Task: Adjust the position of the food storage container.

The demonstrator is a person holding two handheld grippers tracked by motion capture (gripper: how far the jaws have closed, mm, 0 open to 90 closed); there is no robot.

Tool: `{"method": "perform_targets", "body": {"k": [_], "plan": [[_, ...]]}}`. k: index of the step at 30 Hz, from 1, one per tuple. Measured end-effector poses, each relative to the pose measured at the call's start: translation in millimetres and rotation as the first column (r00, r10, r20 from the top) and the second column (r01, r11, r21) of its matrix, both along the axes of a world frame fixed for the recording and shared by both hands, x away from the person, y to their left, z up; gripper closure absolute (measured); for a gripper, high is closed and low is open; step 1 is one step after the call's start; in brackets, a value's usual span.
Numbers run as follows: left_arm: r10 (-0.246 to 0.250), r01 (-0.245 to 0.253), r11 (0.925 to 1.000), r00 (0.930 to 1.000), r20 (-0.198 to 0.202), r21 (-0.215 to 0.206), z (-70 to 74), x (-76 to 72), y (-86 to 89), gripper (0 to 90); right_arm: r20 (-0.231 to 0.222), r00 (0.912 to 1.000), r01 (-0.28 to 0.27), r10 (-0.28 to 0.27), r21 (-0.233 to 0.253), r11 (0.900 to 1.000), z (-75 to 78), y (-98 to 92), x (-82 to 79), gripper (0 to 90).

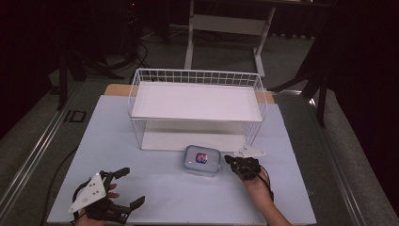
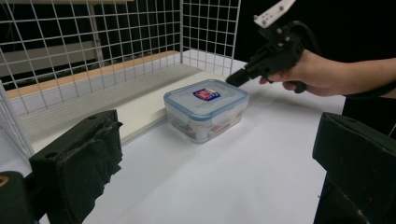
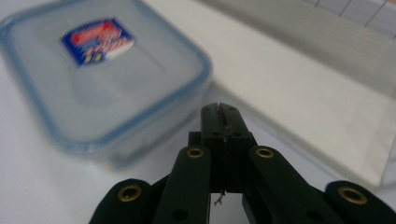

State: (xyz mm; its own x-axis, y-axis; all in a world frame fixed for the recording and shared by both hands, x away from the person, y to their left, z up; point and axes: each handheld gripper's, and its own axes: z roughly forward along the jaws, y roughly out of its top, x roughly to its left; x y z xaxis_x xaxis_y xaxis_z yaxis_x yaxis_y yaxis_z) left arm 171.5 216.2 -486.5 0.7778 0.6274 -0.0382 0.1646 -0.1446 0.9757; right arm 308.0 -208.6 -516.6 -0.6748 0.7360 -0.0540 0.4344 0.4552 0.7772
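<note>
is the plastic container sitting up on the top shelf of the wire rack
No. In the high view the container sits on the table in front of the wire rack, beside the right claw.

We see the clear lidded plastic box (image 1: pixel 202 159) on the white table (image 1: pixel 155 193), just before the white wire rack (image 1: pixel 197 106); right gripper (image 1: pixel 231 160) beside it, left gripper (image 1: pixel 126 186) near-left
</note>
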Motion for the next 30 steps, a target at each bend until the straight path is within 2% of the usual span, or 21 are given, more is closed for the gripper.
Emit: {"method": "perform_targets", "body": {"k": [4, 8, 15, 30], "plan": [[-0.004, 0.004, 1.0000, 1.0000, 0.002, 0.005, 0.0, -0.3, -1.7, 2.3, -0.023, 0.9997, -0.003, 0.003, -0.010, 1.000, -5.3, -3.1, -7.8, 90.0], [-0.007, 0.007, 0.9999, 1.0000, 0.000, 0.008, -0.4, -0.4, -2.9, 2.3, -0.046, 0.9988, -0.018, 0.018, -0.014, 1.000, -9.2, 1.9, -5.1, 90.0], [-0.007, 0.007, 1.0000, 0.9999, -0.011, 0.005, -1.6, 0.0, -2.9, 2.3, -0.051, 0.9983, -0.030, 0.029, -0.029, 0.999, -10.1, 19.6, 2.5, 90.0], [-0.009, 0.009, 1.0000, 0.9998, -0.016, 0.003, -1.9, -0.8, -3.6, 2.3, -0.066, 0.9962, -0.057, 0.057, 0.001, 0.998, -17.2, 50.7, 13.6, 90.0]]}}
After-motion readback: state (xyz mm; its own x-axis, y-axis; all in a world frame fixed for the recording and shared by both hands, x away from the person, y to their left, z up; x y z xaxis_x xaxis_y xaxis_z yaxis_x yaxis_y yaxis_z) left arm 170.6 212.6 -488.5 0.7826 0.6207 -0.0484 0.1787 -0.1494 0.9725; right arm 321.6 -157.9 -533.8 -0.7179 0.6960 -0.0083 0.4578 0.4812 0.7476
